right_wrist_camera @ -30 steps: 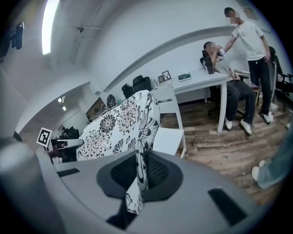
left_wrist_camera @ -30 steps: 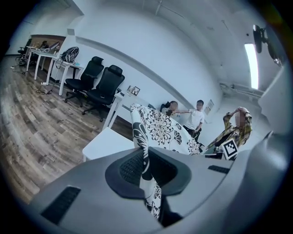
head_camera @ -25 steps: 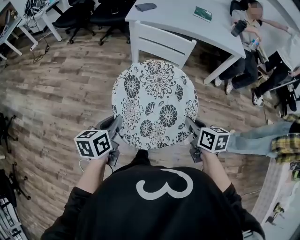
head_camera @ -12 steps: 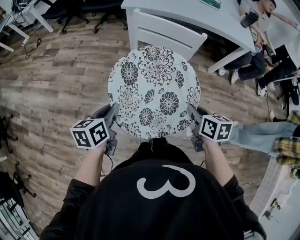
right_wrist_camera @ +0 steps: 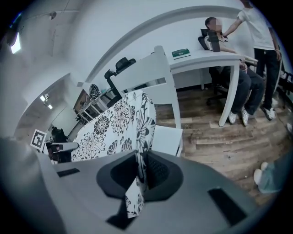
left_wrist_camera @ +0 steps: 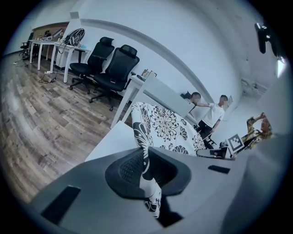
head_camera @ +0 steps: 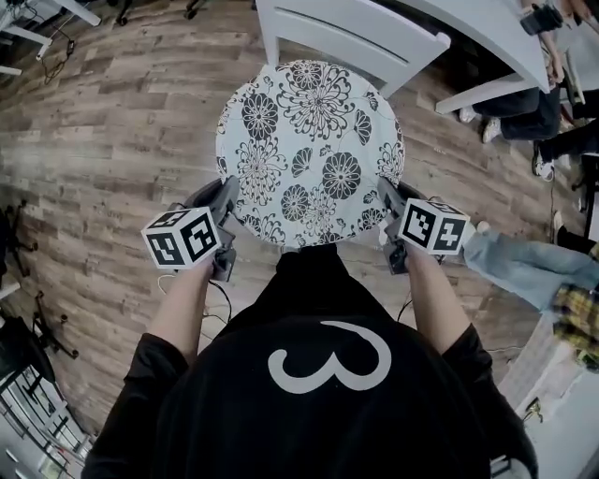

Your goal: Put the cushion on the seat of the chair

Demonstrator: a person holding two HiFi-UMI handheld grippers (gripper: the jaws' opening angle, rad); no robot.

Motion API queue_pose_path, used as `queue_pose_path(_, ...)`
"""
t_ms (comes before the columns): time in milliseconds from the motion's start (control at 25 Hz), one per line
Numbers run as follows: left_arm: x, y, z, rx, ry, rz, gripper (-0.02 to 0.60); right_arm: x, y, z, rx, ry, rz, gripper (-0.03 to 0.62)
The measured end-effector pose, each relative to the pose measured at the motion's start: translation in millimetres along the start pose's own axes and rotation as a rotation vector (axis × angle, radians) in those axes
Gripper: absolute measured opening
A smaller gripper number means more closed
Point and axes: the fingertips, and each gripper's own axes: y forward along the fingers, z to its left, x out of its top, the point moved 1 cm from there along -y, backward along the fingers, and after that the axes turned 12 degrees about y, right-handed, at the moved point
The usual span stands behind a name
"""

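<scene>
The left claw [left_wrist_camera: 146, 170] is clenched on the rim of the round, flower-printed cushion [head_camera: 309, 140], the fabric pinched between its jaws. The right claw [right_wrist_camera: 139, 172] grips the opposite rim the same way, with a flap of cloth hanging below its jaws. Between the two, the cushion lies spread roughly level, just in front of the person's chest and directly over the white chair [head_camera: 351, 28]. A corner of the chair's seat [right_wrist_camera: 168, 138] shows under the cushion's edge, though whether they touch I cannot tell. The slatted backrest stands just beyond the cushion's far rim. Behind the chair is a white tabletop [right_wrist_camera: 206, 58] with a green book [right_wrist_camera: 181, 53] on it; people sit and stand at its far end. Black office chairs [left_wrist_camera: 110, 73] wait along the wall, on wood-plank floor [head_camera: 112, 140].
</scene>
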Motion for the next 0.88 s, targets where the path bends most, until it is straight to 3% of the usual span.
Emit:
queue_pose_path(400,-11.0,12.1,14.8,0.106,-0.005,0.093,0.028,-0.8,11.7,-8.8,-0.107,-0.03,0.09,0.023)
queue_pose_path(640,-7.0,11.5,14.3,0.121,-0.046,0.113,0.028,10.7,6.0,6.1,-0.127,-0.057,0.114,0.023)
queue_pose_path(880,-28.8,22.9,25.5,0.136,-0.087,0.123,0.028,0.5,17.8,-8.0,-0.162,-0.063,0.135,0.023)
